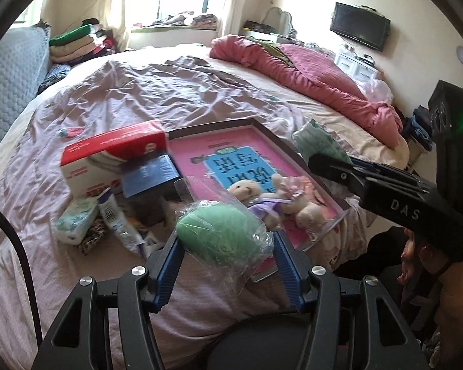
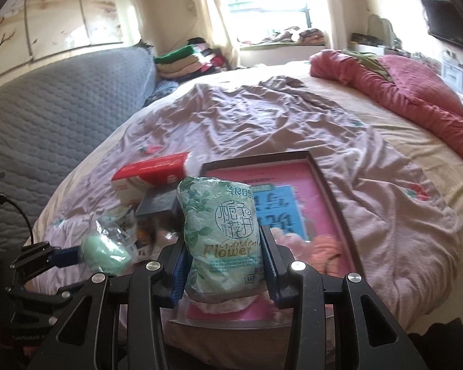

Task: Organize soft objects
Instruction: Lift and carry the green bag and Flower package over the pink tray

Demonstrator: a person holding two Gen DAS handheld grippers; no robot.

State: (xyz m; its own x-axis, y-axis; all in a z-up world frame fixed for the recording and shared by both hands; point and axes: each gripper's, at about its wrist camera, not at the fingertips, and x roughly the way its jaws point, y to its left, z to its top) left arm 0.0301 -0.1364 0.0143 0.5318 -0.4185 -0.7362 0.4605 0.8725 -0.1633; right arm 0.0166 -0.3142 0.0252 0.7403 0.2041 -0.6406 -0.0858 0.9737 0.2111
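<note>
The tissue pack point(image 2: 223, 237) stands upright between the right gripper's point(image 2: 223, 268) blue fingers point(image 2: 178, 273), which are clamped on its lower half, held above the near end of the tray point(image 2: 333, 197). Its green leaf-print wrapper reads "Gardenia Flower" in gold, with Chinese characters above and small print below too fine to read. In the left wrist view only the pack's top point(image 1: 319, 143) shows past the right gripper's black body, which carries the letters "DAS".

The left gripper point(image 1: 227, 265) has its fingers point(image 1: 169, 273) closed on a green sponge point(image 1: 219, 234) in a crinkled clear bag, held above the near edge of the bed point(image 1: 139, 98).

Behind the sponge two plush bears point(image 1: 274, 199) lie in the tray on a pink book point(image 1: 231, 157) whose blue panel carries large Chinese characters, seen upside down. Left of the tray sits a red and white box point(image 1: 108, 160) with red print too blurred to read, a dark blue box point(image 1: 151, 177) touching it in front, then a white tube point(image 1: 114, 215) with a barcode and a small patterned pack point(image 1: 75, 220) on the wrinkled sheet.

A pink quilt point(image 1: 311, 74) is heaped along the bed's far right side. Folded clothes point(image 1: 80, 41) are stacked by the grey headboard point(image 1: 12, 77), and a TV point(image 1: 359, 26) hangs on the wall. The left gripper and the blurred right wrist view hide much of the book.
</note>
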